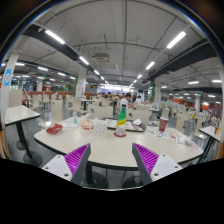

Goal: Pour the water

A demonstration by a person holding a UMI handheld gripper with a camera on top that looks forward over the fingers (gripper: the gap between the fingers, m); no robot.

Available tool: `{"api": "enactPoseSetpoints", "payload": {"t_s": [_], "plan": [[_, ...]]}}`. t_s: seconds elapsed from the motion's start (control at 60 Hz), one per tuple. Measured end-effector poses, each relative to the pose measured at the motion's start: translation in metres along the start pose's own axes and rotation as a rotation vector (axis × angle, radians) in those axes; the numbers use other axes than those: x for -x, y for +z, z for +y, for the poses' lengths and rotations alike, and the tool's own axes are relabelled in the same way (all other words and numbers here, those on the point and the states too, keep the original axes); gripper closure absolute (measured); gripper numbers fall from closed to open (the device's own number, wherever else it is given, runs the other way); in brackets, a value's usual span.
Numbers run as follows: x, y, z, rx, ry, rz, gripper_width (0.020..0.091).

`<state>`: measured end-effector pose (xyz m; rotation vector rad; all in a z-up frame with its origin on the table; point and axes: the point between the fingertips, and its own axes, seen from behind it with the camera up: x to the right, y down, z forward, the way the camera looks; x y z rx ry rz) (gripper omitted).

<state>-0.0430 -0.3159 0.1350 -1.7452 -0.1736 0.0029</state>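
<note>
My gripper [112,149] is open, and its two purple pads [78,157] are spread wide with nothing between them. It hovers back from the near edge of a pale table [100,146]. Beyond the fingers, a tall colourful bottle [121,118] stands upright near the table's middle. To its right stands a reddish cup [163,124]. A dark flat tray [134,128] lies between the bottle and the cup. Whether the bottle or the cup holds water I cannot tell.
A pale bowl [88,123] sits left of the bottle and a red object [54,128] lies further left. A dark chair [112,172] stands below the table's near edge, between my fingers. More tables and chairs fill the large hall behind.
</note>
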Motion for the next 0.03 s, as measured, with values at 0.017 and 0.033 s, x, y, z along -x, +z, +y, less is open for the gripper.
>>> {"api": "enactPoseSetpoints", "payload": {"t_s": [0.017,0.033], "plan": [[0.0020,0.0002,0.0002,0.001,0.007,-0.009,0.0261],[0.0045,0.0006,0.0008,0.004,0.014,-0.018,0.0261]]}}
